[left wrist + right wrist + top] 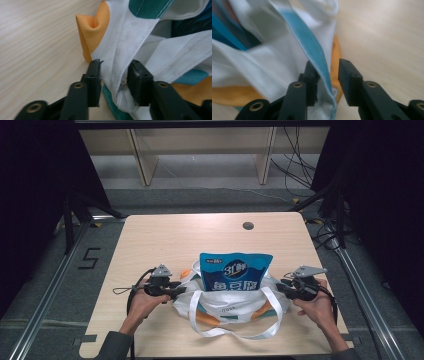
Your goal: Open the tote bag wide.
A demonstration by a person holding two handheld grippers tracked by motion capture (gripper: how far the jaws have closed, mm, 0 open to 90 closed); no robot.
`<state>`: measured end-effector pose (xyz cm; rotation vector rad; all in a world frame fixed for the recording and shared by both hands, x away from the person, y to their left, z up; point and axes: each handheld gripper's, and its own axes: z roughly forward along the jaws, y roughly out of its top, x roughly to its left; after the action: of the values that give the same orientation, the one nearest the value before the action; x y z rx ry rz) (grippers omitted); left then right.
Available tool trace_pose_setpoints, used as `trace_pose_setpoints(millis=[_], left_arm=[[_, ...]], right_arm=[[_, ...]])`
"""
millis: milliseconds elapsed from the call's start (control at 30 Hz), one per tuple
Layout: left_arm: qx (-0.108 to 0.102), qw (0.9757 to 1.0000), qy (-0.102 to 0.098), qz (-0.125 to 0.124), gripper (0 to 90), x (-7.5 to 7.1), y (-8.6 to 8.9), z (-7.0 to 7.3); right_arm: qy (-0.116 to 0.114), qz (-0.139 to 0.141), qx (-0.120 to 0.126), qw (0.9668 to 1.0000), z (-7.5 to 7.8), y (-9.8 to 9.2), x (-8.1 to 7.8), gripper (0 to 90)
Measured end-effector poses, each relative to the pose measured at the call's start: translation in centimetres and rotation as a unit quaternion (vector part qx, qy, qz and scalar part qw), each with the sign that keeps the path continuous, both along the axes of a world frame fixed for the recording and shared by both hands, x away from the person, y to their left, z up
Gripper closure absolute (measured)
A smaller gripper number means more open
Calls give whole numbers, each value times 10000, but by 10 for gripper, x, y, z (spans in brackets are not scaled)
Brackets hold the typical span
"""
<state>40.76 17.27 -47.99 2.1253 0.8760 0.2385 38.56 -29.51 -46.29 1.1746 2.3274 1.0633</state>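
Pale wood desk (pixel 150 240) w/ dark grommet hole (pixel 248 225), shelving behind. White cloth tote bag w/ teal & orange patches (pixel 227 310) lies mid-desk, long axis left-right; blue snack packet (pixel 235 271) sticks out pointing away. Left hand-held gripper (pixel 113 75) & right hand-held gripper (pixel 327 75): jaws partly apart, bag edge between, released.

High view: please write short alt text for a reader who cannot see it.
A blue snack bag stands inside a white tote bag on a wooden table. The left gripper and right gripper sit at the tote's opposite edges.
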Motion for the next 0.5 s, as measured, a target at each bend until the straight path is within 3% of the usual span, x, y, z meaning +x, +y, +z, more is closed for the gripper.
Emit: trace_pose_setpoints(millis=[33, 67, 133, 167, 200, 233, 267, 300, 333, 367, 400, 500], left_arm=[[0, 10000, 0, 0, 533, 0, 0, 0], [-205, 9997, 20, 149, 491, 0, 1, 10], [-313, 9993, -28, 219, 470, -1, 2, 16], [-470, 9985, -108, 249, 470, -4, 2, 22], [-510, 9984, -191, 143, 465, -6, 2, 34], [-510, 9984, -191, 143, 464, -6, 2, 34], [-519, 9981, -290, 175, 463, -6, 0, 39], [-504, 9980, -373, 124, 463, -6, -1, 43], [-436, 9982, -405, 74, 470, -5, -4, 47], [-393, 9983, -424, 9, 470, -4, -8, 49], [-312, 9983, -482, -140, 470, -1, -17, 51], [-260, 9982, -485, -245, 474, 3, -24, 51]], right_arm=[[-228, 92, 80, 9997, 8, -3, 0, 653], [-233, -13, 180, 9996, 17, -3, -5, 633], [-334, 8, 249, 9991, 24, -3, -8, 618], [-423, 61, 334, 9985, 33, -4, -11, 608], [-699, 217, 461, 9963, 49, -3, -19, 606], [-699, 217, 461, 9963, 49, -3, -19, 606], [-673, 450, 685, 9944, 62, 4, -31, 598], [-673, 450, 685, 9944, 62, 4, -31, 598], [-789, 733, 733, 9915, 70, 12, -39, 592], [-789, 733, 733, 9915, 70, 12, -39, 592], [-737, 948, 710, 9902, 73, 25, -49, 588], [-704, 1173, 603, 9888, 72, 37, -51, 569]])
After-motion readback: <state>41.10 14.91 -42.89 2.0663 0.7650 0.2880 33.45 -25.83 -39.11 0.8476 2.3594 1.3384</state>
